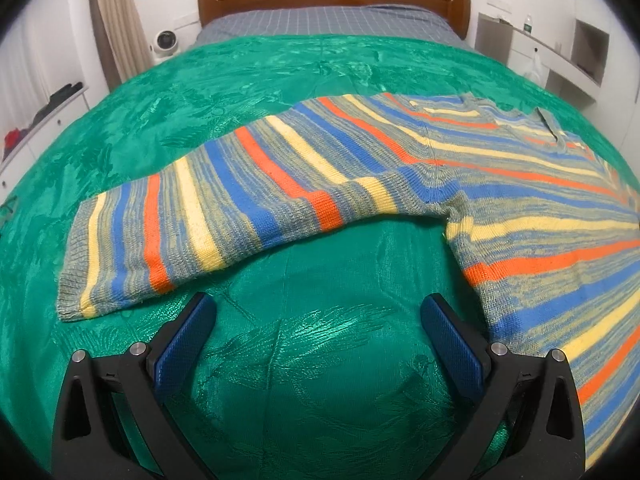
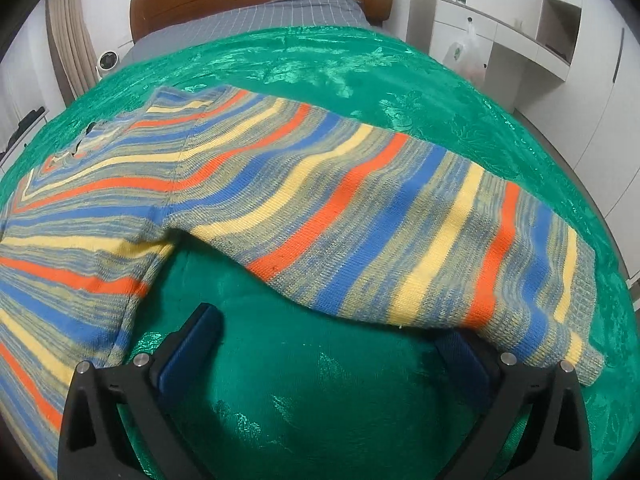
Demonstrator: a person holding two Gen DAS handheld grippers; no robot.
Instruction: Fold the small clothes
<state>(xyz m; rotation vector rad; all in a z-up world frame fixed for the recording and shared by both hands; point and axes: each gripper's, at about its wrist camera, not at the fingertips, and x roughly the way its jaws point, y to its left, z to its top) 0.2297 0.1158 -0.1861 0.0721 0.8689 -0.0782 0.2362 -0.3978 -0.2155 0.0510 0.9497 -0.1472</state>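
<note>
Right tool (image 2: 332, 328) alone slips a finger under sweater (image 2: 360, 216).

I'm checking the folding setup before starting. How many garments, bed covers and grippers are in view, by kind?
Striped knit sweater: 1
Green bedspread: 1
Grey checked sheet: 1
Grippers, both open: 2 (left gripper, right gripper)
Total: 5

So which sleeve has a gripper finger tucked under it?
The right sleeve: its cuff end drapes over one finger of the right gripper. The left sleeve lies clear of the left gripper.
</note>
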